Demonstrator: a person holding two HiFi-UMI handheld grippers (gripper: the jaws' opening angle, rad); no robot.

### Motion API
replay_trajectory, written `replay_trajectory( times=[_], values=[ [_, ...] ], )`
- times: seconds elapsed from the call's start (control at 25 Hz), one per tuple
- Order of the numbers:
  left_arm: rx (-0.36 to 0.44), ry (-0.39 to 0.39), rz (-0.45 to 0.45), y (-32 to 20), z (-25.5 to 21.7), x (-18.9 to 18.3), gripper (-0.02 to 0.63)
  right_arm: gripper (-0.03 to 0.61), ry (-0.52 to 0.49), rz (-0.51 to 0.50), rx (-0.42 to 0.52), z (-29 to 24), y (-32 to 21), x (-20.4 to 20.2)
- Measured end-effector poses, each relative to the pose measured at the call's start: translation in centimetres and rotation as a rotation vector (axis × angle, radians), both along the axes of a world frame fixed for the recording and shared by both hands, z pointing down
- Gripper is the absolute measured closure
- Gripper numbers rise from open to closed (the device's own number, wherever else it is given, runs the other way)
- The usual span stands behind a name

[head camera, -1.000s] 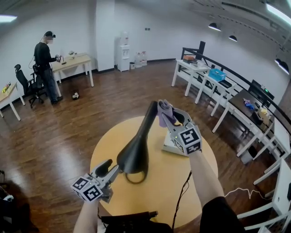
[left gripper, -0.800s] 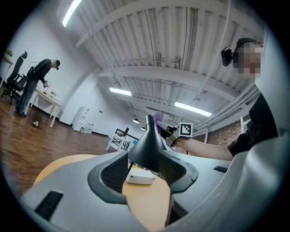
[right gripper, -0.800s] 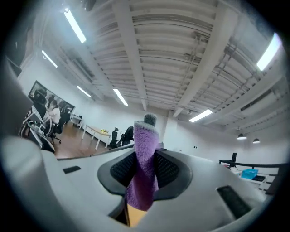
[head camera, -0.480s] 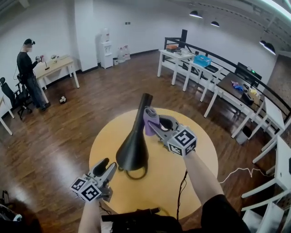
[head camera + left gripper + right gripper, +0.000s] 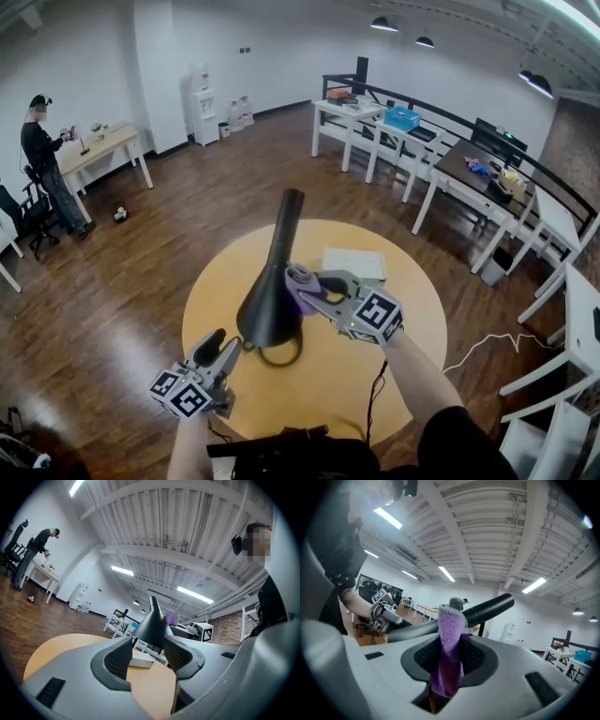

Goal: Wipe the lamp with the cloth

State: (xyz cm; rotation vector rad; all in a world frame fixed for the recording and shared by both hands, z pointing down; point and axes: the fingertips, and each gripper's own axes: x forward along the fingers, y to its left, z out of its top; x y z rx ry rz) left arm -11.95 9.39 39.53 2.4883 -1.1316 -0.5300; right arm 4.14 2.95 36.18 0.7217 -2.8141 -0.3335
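At the near left of the round table [image 5: 412,323], the left gripper [image 5: 217,352] hovers with its jaws spread and nothing between them, just beside the wide end of the black lamp [image 5: 269,305] at mid-table. On the lamp's right, the right gripper [image 5: 309,289] pinches a purple cloth [image 5: 298,279] tight and holds it up against the flared shade. A white box [image 5: 354,265] lies farther back on the right.

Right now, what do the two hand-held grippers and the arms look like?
Both match: the left hand-held gripper and the right hand-held gripper have pale grey bodies, jaws lined with ribbed black pads, and a white cube of black square markers at the rear. The forearms are bare; a dark sleeve covers the upper right arm.
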Motion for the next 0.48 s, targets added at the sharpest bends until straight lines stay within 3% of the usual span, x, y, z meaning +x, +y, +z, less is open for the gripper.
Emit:
replay_trajectory(
  times=[0.16, 0.36, 0.48],
  values=[
    [-0.008, -0.004, -0.001, 0.2, -0.2, -0.2, 0.414, 0.482, 0.078, -0.028, 0.106, 1.8, 3.9, -0.4],
    [-0.018, -0.009, 0.010, 0.2, -0.1, 0.3, 0.414, 0.482, 0.126, -0.051, 0.144, 3.2, 7.6, -1.6],
    [-0.022, -0.011, 0.018, 0.3, 0.0, 0.4, 0.414, 0.482, 0.228, -0.098, 0.195, 3.5, 9.1, -2.4]
  ],
)
